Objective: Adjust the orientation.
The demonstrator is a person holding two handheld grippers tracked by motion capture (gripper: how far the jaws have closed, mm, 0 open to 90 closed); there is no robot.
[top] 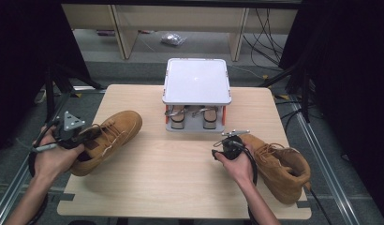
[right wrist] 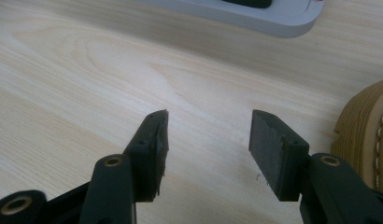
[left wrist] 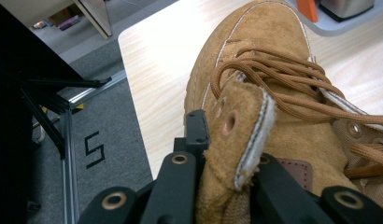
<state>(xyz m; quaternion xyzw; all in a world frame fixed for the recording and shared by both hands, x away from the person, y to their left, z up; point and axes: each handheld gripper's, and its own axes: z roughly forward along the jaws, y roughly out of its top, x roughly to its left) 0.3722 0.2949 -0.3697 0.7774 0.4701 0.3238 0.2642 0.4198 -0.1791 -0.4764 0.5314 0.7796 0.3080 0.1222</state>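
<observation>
Two tan suede lace-up boots are on the wooden table. The left boot lies toe away from me near the left edge, and my left gripper is shut on its ankle collar. In the left gripper view the black jaws of the left gripper pinch the eyelet flap, with the left boot's toe and brown laces beyond. The right boot sits at the right edge. My right gripper is just left of it, apart from it. The right gripper is open over bare wood, the right boot's sole beside it.
A grey two-level rack with a white top stands at the table's back centre, with sandals on its lower shelf. Its base lies ahead of the right gripper. Metal rails and cables run along the floor beside the table.
</observation>
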